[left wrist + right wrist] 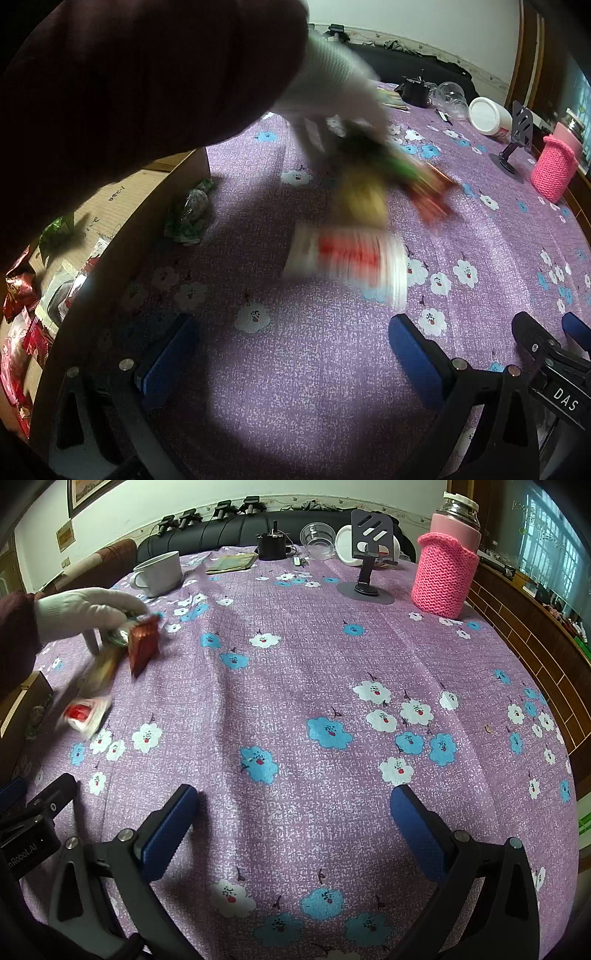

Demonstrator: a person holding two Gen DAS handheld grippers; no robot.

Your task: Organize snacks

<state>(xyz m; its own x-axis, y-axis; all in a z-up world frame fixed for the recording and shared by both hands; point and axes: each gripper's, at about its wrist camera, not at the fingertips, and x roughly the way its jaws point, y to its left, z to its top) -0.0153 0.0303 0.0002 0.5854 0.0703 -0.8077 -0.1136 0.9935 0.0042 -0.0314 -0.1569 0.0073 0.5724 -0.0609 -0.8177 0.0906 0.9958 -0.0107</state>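
Observation:
A white-gloved hand (332, 77) reaches over the table and drops several snack packets, all motion-blurred: a red and white one (347, 258), a yellow one (364, 199) and a red-green one (424, 181). The same hand (88, 607), a red-brown packet (144, 644) and the red and white packet (85, 712) show in the right wrist view. A green-white packet (190, 210) lies beside the cardboard box (122, 206), which holds more snacks (22, 291). My left gripper (291, 354) is open and empty above the cloth. My right gripper (295, 827) is open and empty.
The table has a purple flowered cloth (295, 686). At the back stand a white mug (159, 574), a phone stand (365, 554), a pink knit-covered flask (445, 568), a white jar (489, 118), clear bowls (317, 541) and a black object (271, 546).

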